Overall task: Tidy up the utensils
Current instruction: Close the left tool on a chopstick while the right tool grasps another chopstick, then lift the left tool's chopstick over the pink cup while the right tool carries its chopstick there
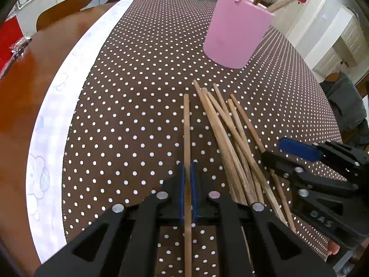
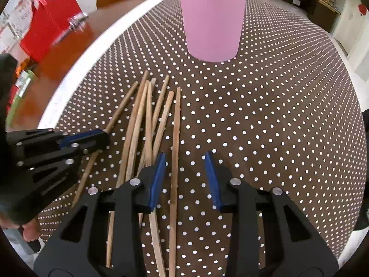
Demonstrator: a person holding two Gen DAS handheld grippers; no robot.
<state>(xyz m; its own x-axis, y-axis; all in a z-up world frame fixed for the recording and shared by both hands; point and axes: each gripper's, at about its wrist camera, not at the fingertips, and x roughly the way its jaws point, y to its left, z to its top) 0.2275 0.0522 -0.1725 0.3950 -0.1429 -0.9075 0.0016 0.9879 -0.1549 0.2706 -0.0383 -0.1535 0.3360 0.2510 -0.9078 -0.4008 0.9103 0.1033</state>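
Observation:
Several wooden chopsticks point(image 1: 233, 136) lie in a loose pile on the brown polka-dot cloth; the pile also shows in the right wrist view point(image 2: 147, 120). My left gripper point(image 1: 188, 168) is shut on a single chopstick point(image 1: 186, 124) that points ahead along the fingers. My right gripper point(image 2: 185, 159) is open, low over the cloth, with one chopstick point(image 2: 176, 127) lying between its fingers. A pink cup point(image 1: 237, 27) holding a few chopsticks stands upright further back, also in the right wrist view point(image 2: 212, 18). The right gripper shows at the left wrist view's right edge point(image 1: 276, 152).
The cloth has a white border point(image 1: 53, 106) over a wooden table point(image 1: 20, 69). A red box point(image 2: 46, 30) sits at the far left. Chairs stand behind the table, and white cabinets point(image 1: 334, 34) stand to the right.

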